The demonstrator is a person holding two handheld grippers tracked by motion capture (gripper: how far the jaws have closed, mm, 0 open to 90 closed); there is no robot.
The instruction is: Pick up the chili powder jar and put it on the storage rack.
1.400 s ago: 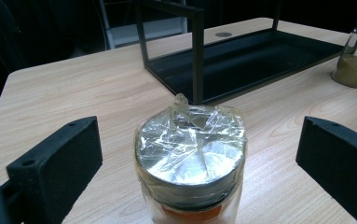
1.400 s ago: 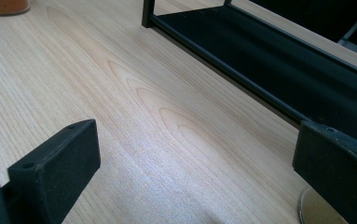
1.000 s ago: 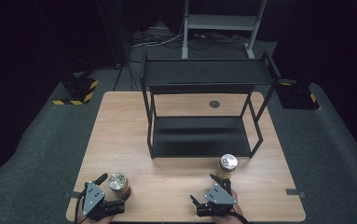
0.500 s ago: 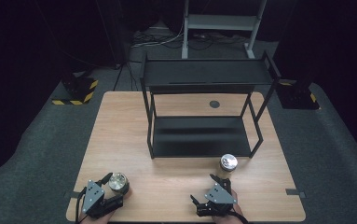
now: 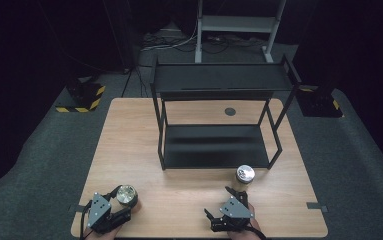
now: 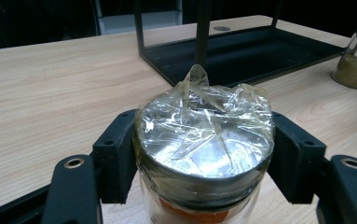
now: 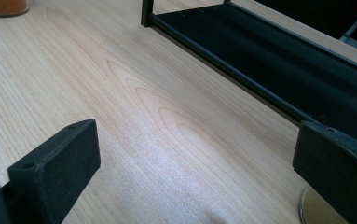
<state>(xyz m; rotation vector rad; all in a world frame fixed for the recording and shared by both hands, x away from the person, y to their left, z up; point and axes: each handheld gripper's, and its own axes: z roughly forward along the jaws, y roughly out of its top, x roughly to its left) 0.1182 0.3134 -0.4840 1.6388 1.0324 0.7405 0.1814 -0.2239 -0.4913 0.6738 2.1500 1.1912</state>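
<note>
Left tool squeezing a jar with a shiny wrapped lid, near the front left corner of the surface, right tool open wide, by the front edge, just behind a second jar

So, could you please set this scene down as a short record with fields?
surface: wooden table
left gripper: jaws against both sides of a foil-lidded jar, orange contents
right gripper: open, jaws wide apart over bare wood
second jar: stands upright just ahead of the right gripper, yellowish contents
rack: black two-tier metal shelf at mid-table, both tiers bare
</note>
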